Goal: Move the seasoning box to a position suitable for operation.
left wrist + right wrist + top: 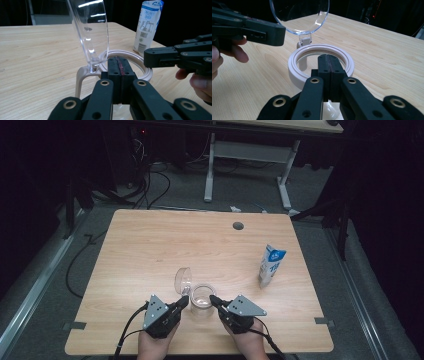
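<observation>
Jar sits on the bench near the front edge, between the two tools, clear glass body with a pale rim. Its clear hinged lid stands flipped up on the far-left side of the rim. High view: left tool comes in from the left, tip at the jar's rim; right tool comes in from the right, tip at the opposite rim. Whether either tip touches the rim, can't tell from here. Milk carton stands upright well apart, toward the right edge. Round cable hole near the far edge.

Left gripper view: left tool clenched, jaws pressed flat together with nothing between them, tip over the jar rim. Lid rises tilted from its hinge just left of the jaws. Right tool's black tip comes in from the right; carton behind.

Right gripper view: right tool also clenched, empty, tip over the near side of the rim. Lid upright on the far side, left tool entering from the left with fingers behind it.
</observation>
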The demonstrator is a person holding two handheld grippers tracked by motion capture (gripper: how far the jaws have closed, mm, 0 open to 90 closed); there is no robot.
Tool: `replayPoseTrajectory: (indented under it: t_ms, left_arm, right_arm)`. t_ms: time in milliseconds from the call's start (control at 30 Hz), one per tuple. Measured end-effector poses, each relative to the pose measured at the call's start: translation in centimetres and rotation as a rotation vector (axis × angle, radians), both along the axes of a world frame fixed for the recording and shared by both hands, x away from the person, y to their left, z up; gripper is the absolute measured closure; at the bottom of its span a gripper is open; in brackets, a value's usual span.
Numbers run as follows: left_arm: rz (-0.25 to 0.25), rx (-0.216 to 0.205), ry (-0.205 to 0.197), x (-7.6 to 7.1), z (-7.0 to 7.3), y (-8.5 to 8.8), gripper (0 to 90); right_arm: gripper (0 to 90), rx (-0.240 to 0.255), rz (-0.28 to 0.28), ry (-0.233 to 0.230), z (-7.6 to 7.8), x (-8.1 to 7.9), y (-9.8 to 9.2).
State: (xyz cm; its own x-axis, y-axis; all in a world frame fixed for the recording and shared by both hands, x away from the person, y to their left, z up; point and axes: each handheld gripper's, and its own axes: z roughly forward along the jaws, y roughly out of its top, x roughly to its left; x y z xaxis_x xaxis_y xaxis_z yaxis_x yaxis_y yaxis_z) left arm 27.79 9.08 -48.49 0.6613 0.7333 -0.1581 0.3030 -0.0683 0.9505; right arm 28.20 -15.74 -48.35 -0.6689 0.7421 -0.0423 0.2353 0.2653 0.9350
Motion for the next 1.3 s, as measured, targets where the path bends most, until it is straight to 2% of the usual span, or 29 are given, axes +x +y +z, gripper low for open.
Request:
replayPoseTrajectory:
  t_ms: [167,200,300,367,400,433,467,500,533,567,667,700,733,933,1000,1100,1133,1167,1200,1233,1267,1300]
  left_arm:
    - [0.004,0.016,0.003,-0.1,-0.3,0.4,89.1]
    - [0.006,0.02,0.003,-0.1,-0.4,0.6,88.9]
    - [0.014,0.037,0.006,-0.1,-0.7,1.3,88.5]
    - [0.02,0.053,0.015,0.1,-1.0,1.9,87.6]
    - [0.025,0.074,0.018,0.2,-1.3,2.5,87.2]
    - [0.025,0.074,0.018,0.2,-1.3,2.5,86.8]
    - [0.029,0.1,0.02,0.4,-1.4,3.1,86.4]
    - [0.029,0.1,0.02,0.4,-1.4,3.1,86.1]
    - [0.038,0.126,0.027,0.7,-1.5,3.8,86.0]
    - [0.038,0.126,0.027,0.7,-1.5,3.8,85.9]
    - [0.06,0.167,0.036,1.7,-1.6,5.5,85.0]
    - [0.06,0.167,0.036,1.7,-1.6,5.5,84.3]
    - [0.064,0.188,0.041,2.2,-1.6,6.3,83.7]
    - [0.052,0.219,0.049,3.3,-2.3,7.4,79.9]
    - [0.042,0.205,0.052,3.4,-2.8,7.8,79.1]
    - [0.022,0.225,0.041,3.6,-3.1,8.0,78.2]
    - [0.029,0.262,0.019,3.6,-3.1,8.2,77.8]
    - [0.029,0.262,0.019,3.6,-3.1,8.2,77.7]
    - [0.039,0.231,0.036,3.7,-3.0,9.0,77.7]
    - [0.039,0.231,0.036,3.7,-3.0,9.0,77.6]
    - [0.05,0.195,0.063,3.8,-3.1,9.7,77.0]
    - [0.05,0.195,0.063,3.8,-3.1,9.7,76.4]
  right_arm:
    - [88.6,0.001,-0.001,0.005,0.1,0.0,0.0]
    - [87.9,0.029,0.019,0.003,0.2,-0.2,-0.1]
    - [87.9,0.036,0.014,-0.008,0.5,-0.4,-0.1]
    - [87.9,0.031,-0.003,-0.021,0.8,-0.5,-0.5]
    - [87.8,0.025,-0.009,-0.024,0.8,-0.5,-0.6]
    - [87.8,0.025,-0.009,-0.024,0.8,-0.5,-0.6]
    - [87.8,0.027,-0.019,-0.025,0.6,-0.4,-0.9]
    - [87.8,0.027,-0.019,-0.025,0.6,-0.4,-0.9]
    - [87.8,0.02,-0.03,-0.019,0.4,-0.4,-1.2]
    - [87.8,0.02,-0.03,-0.019,0.4,-0.4,-1.2]
    - [87.2,0.013,-0.056,-0.008,-0.1,-0.1,-2.0]
    - [87.2,0.013,-0.056,-0.008,-0.1,-0.1,-2.0]
    - [87.2,0.012,-0.068,-0.004,-0.3,0.1,-2.4]
    - [87.1,-0.002,-0.118,0.004,-0.8,0.5,-3.5]
    - [87.1,-0.001,-0.128,0.022,-1.0,0.7,-4.0]
    - [87.1,-0.015,-0.148,0.02,-1.1,0.7,-4.3]
    - [87.1,-0.019,-0.171,0.03,-1.4,0.8,-4.5]
    - [87.1,-0.019,-0.171,0.03,-1.4,0.8,-4.5]
    - [86.6,-0.037,-0.196,0.038,-1.7,0.8,-4.7]
    - [86.6,-0.037,-0.196,0.038,-1.7,0.8,-4.7]
    - [86.4,-0.04,-0.211,0.046,-2.0,0.9,-5.0]
    - [86.4,-0.04,-0.211,0.046,-2.0,0.9,-5.0]
